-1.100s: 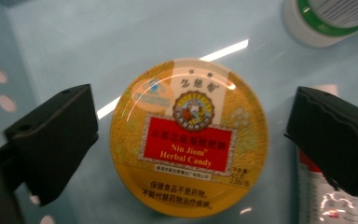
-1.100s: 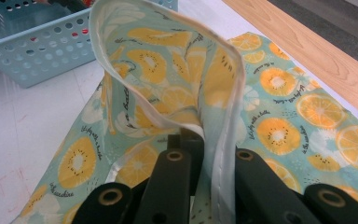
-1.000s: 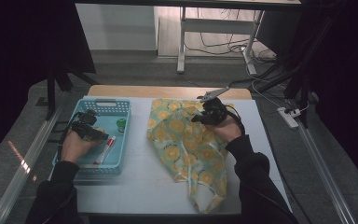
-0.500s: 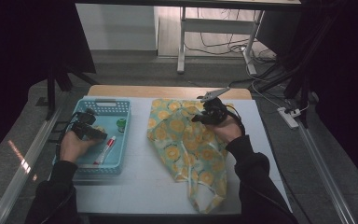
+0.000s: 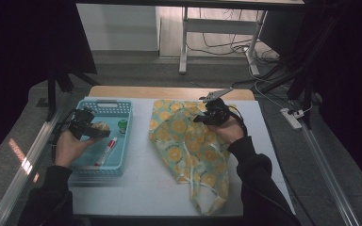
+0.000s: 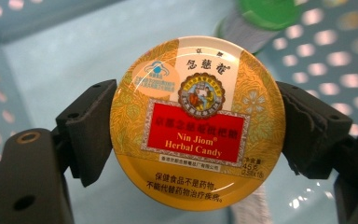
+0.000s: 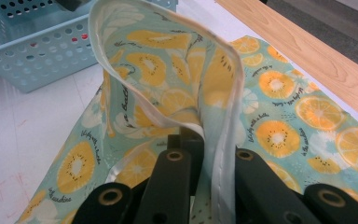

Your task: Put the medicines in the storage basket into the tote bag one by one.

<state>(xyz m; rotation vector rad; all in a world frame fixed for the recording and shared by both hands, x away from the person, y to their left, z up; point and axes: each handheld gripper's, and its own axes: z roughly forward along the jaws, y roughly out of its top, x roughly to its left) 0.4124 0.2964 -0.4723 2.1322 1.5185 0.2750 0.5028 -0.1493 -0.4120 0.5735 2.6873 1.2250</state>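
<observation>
High view: the left gripper (image 5: 90,131) is held over the blue perforated basket (image 5: 122,165) at the table's 9 o'clock side, and the right gripper (image 5: 206,117) over the far end of the fruit-print cloth bag (image 5: 191,155), whose long axis runs from 12 toward 6 o'clock. The bag lies at 3 o'clock from the basket, well apart from the left hand's load, so any transfer is judged to turn on that sideways gap. In the left gripper view a round Nin Jiom Herbal Candy tin (image 6: 196,122) is clamped by its rim between the two jaws, with a green cap (image 6: 269,11) at 1 o'clock. In the right gripper view the jaws are closed on the bag's white-piped hem (image 7: 223,140), which is lifted upright into an open loop.
</observation>
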